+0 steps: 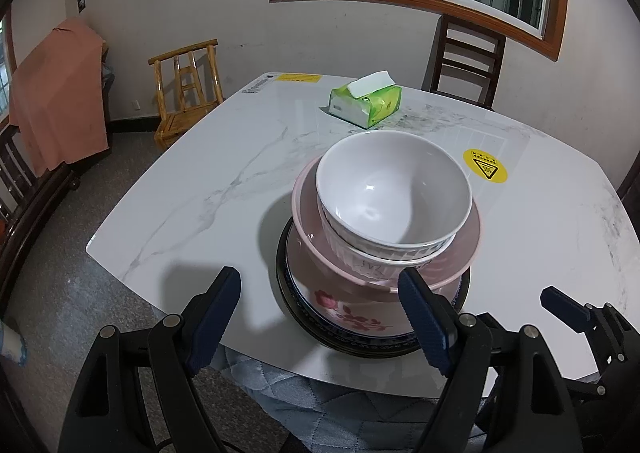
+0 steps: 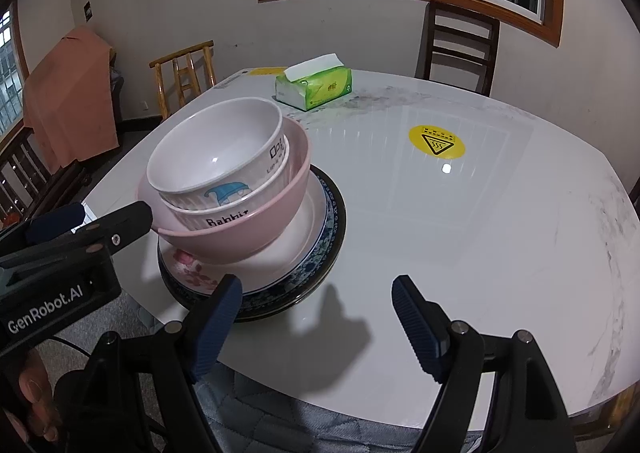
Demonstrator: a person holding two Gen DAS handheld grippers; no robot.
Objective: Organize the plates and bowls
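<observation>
- Left wrist view: crockery nested by size near tabletop (image 1: 208,189) centre, white bowl (image 1: 394,189) inside pink bowl (image 1: 460,249) atop plates (image 1: 352,317), presumably for stability.
- Left gripper (image 1: 320,317) at stack's 6 o'clock, right gripper (image 2: 316,321) toward 4 o'clock; fingers (image 2: 218,317) spread wide, gripping nothing.

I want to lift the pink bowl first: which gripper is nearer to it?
Left. The left gripper hangs open just before the pink bowl; the right gripper is open, off to its right.
</observation>
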